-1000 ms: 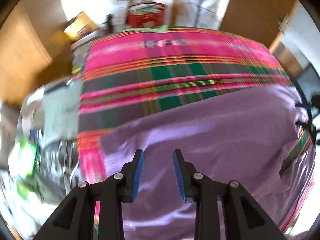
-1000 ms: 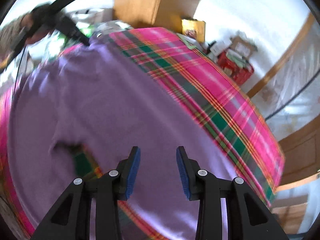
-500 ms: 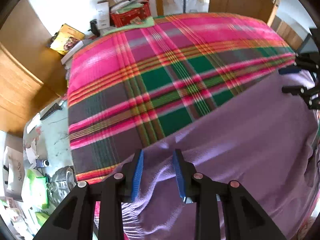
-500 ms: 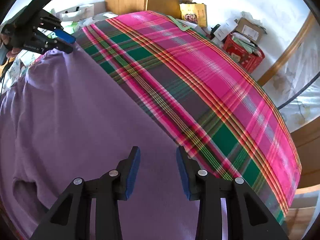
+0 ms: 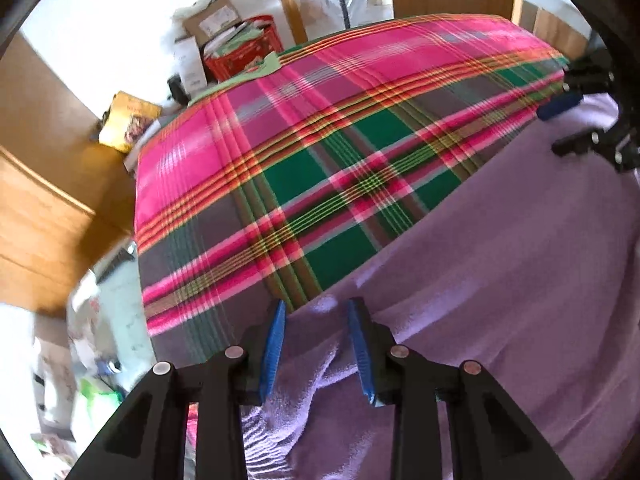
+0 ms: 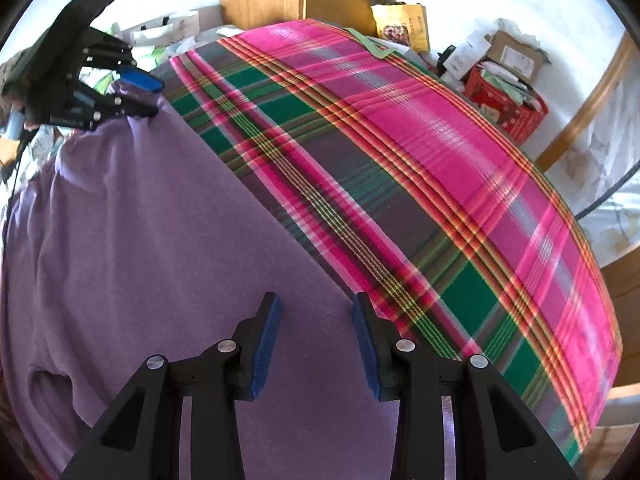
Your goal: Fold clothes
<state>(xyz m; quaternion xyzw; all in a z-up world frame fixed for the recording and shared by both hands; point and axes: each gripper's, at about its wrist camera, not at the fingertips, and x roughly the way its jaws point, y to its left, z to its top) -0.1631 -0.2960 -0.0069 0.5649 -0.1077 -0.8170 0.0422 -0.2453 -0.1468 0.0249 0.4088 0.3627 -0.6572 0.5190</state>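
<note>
A purple garment (image 5: 500, 280) lies spread on a bed covered by a pink and green plaid blanket (image 5: 320, 140). My left gripper (image 5: 316, 320) is open at the garment's far left corner, and a raised fold of purple cloth sits between its blue pads. In the right wrist view the garment (image 6: 140, 260) fills the left side. My right gripper (image 6: 316, 316) is open just above its straight far edge, where the cloth meets the blanket (image 6: 440, 160). Each gripper shows in the other's view: the left (image 6: 138, 94) at the top left, the right (image 5: 564, 126) at the far right.
Beyond the bed's far side stand a red basket (image 5: 240, 56) full of papers, cardboard boxes (image 6: 516, 56) and a yellow bag (image 6: 400, 26) against a white wall. A wooden cupboard (image 5: 40, 200) is at the left. Clutter covers the floor (image 5: 92, 360) beside the bed.
Both grippers have moved forward over the garment to its far edge. The left one has reached the corner, with cloth now between its pads. Both stay open.
</note>
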